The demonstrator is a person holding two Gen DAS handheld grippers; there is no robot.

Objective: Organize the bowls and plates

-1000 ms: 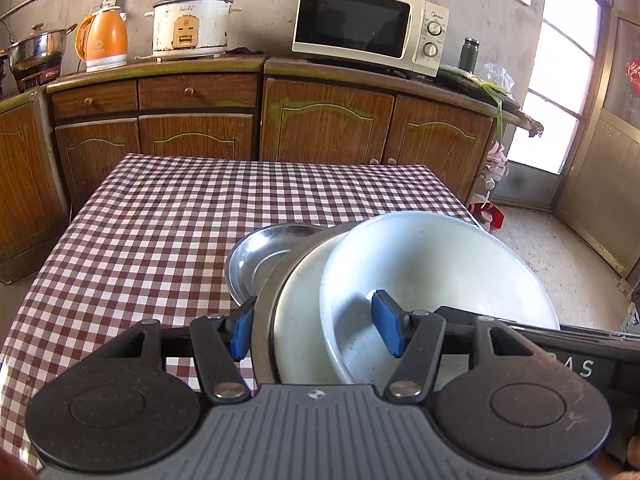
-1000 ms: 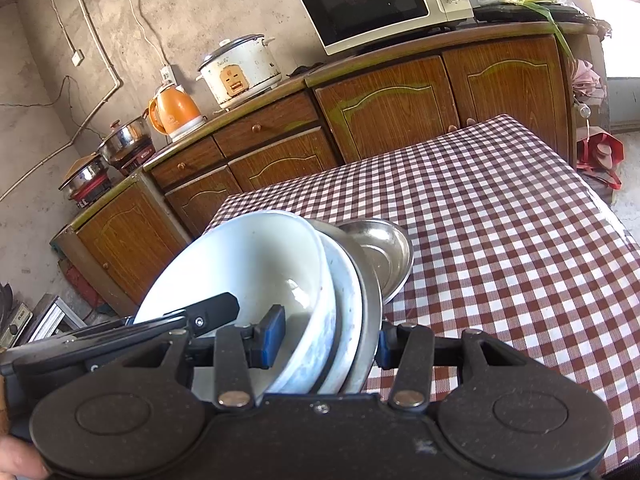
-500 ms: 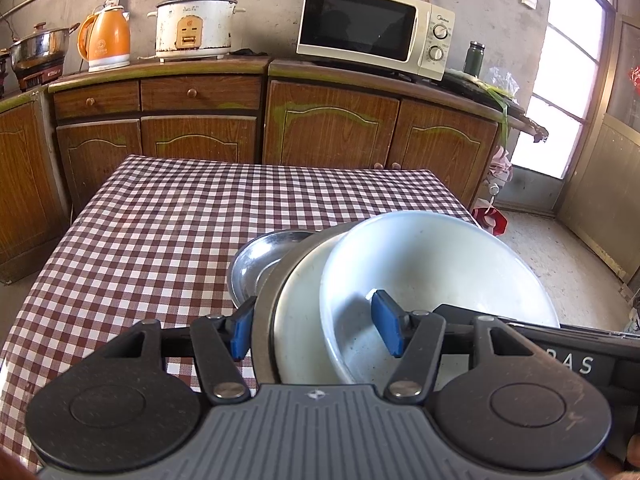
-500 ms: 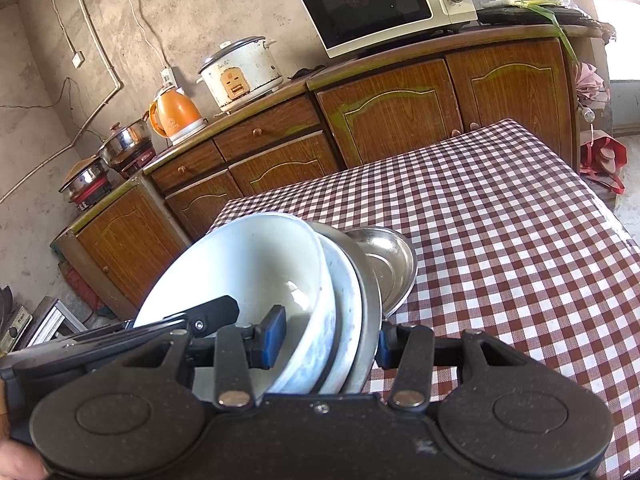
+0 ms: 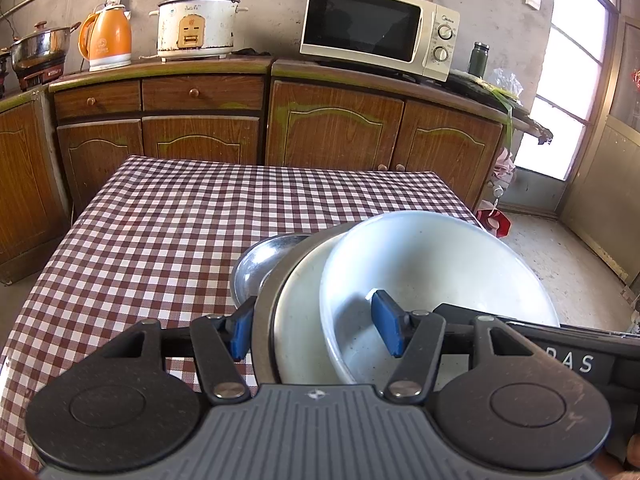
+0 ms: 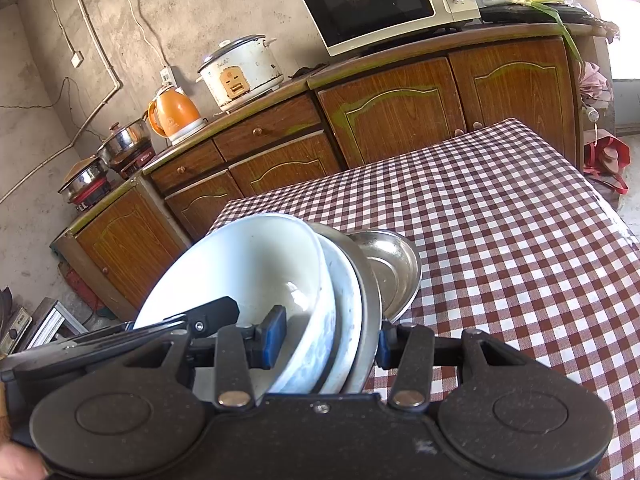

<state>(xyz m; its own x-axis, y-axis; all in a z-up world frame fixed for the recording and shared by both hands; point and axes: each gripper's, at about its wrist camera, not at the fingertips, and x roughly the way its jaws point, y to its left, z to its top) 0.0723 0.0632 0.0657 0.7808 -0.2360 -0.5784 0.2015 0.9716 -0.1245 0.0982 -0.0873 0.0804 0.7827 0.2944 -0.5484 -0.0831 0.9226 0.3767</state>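
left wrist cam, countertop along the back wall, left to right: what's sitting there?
steel pot → orange kettle → rice cooker → microwave → dark green flask → clear plastic bag

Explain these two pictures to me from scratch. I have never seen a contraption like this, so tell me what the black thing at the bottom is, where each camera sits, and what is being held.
There is no robot here. A person holds a two-finger clamp in each hand, and a wide-angle camera on each clamp looks forward along its fingers. The black shape at the bottom of each picture is the clamp itself, with blue pads on its fingers.

One picture comes from the left gripper, the other from the right gripper. Both are closed on the same stack of dishes, tilted on edge: a white bowl in front, a white plate behind it, then a metal plate.

A smaller metal dish sits just behind the stack, above the checked tablecloth; whether it rests on the cloth I cannot tell. Behind are wooden cabinets with a microwave.
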